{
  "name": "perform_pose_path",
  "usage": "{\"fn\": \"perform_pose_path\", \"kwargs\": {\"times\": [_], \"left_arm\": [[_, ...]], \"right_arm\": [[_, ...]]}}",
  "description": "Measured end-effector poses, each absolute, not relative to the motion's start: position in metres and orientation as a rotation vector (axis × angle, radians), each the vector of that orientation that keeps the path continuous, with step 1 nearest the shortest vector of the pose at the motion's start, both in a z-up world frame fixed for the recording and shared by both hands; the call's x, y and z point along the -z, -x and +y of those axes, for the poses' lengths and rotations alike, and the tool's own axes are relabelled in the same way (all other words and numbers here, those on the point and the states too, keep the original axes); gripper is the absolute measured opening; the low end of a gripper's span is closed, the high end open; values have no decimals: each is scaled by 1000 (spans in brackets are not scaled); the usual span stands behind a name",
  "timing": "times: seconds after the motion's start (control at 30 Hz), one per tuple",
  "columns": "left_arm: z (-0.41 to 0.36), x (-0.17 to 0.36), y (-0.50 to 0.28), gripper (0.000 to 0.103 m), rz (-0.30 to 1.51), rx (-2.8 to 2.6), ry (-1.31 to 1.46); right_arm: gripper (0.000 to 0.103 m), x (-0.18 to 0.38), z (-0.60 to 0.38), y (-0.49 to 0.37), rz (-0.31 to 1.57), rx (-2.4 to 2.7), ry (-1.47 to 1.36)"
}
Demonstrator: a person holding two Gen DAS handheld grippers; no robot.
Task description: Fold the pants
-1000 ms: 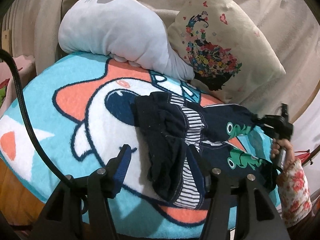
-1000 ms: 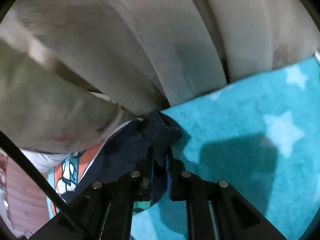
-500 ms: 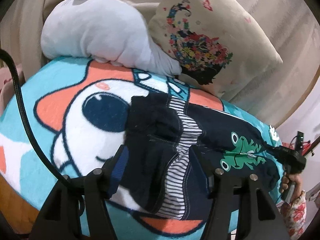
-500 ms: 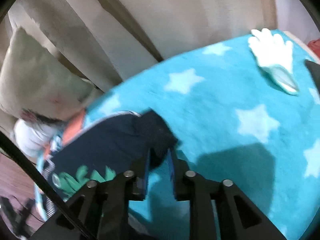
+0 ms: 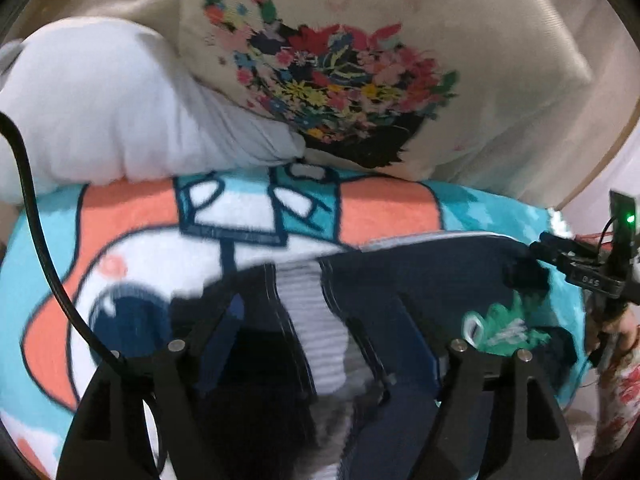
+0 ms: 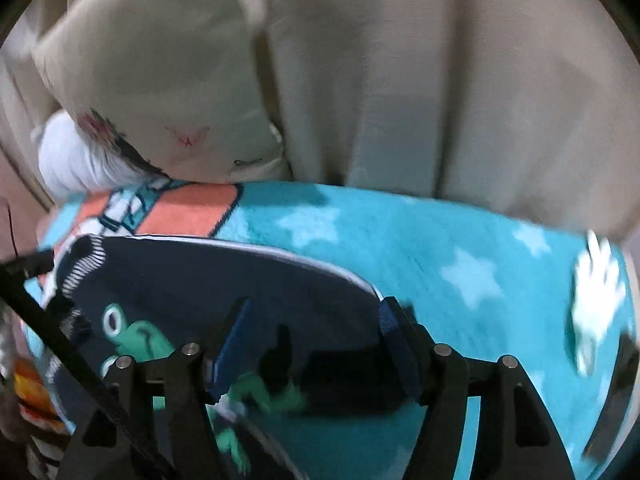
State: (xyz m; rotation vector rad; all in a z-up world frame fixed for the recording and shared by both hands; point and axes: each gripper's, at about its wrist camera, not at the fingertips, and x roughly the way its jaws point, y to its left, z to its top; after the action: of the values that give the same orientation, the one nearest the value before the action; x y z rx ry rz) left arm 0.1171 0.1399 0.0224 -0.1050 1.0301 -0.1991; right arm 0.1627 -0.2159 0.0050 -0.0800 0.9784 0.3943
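Your 2 pairs of tongs are both spread wide and hold nothing. The left tongs point(image 5: 316, 320) hover over the waist end of the pants point(image 5: 420, 276), with the striped waistband point(image 5: 316, 320) lying right between the 2 fingers. The right tongs point(image 6: 312, 332) sit over the leg end, where the green frog print point(image 6: 140, 340) shows just inside the left finger and the cuff lies between the fingers. Seen from the left tongs, the right pair is far off to the right, at the leg tip.

The pants lie spread on the turquoise cartoon blanket point(image 6: 440, 248), ahead of which sit a grey plush point(image 5: 100, 112) and a flowered cushion point(image 5: 340, 80).

Expect the cloth to be light, soft and limp: it will sag and bunch wherever you do not support it, and the fluffy blanket may drag at it. Take hold at firm edges, probably the waistband on your left and the cuff hem on your right, pinching both layers together so the fold carries over evenly.
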Motion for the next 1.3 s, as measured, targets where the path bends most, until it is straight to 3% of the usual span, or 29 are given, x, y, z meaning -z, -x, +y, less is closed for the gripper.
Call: {"fn": "perform_pose_path", "kwargs": {"times": [0.27, 0.37, 0.5, 0.53, 0.57, 0.6, 0.63, 0.7, 0.93, 1.3], "left_arm": [[113, 27, -171, 76, 1195, 271, -78], [109, 34, -176, 84, 1185, 279, -115], [99, 38, -175, 85, 1178, 275, -188], [94, 38, -171, 81, 1166, 261, -233], [90, 37, -166, 60, 1149, 264, -257], [84, 34, -160, 28, 1138, 286, -263], [80, 32, -154, 19, 1132, 273, -281], [77, 28, -147, 11, 1110, 241, -301], [96, -4, -122, 9, 1062, 233, -175], [118, -46, -19, 8, 953, 277, -40]], "right_arm": [[69, 32, -180, -220, 1121, -502, 204], [72, 47, -176, -229, 1166, -538, 194], [72, 45, -171, -225, 1142, -573, 230], [57, 44, -170, -221, 1131, -585, 240], [30, 41, -169, -217, 1122, -611, 231], [17, 39, -170, -214, 1123, -629, 216], [8, 38, -168, -210, 1125, -640, 210], [6, 36, -166, -203, 1104, -620, 232], [5, -2, -179, -175, 983, -583, 188], [5, -41, -187, -54, 815, -616, 135]]}}
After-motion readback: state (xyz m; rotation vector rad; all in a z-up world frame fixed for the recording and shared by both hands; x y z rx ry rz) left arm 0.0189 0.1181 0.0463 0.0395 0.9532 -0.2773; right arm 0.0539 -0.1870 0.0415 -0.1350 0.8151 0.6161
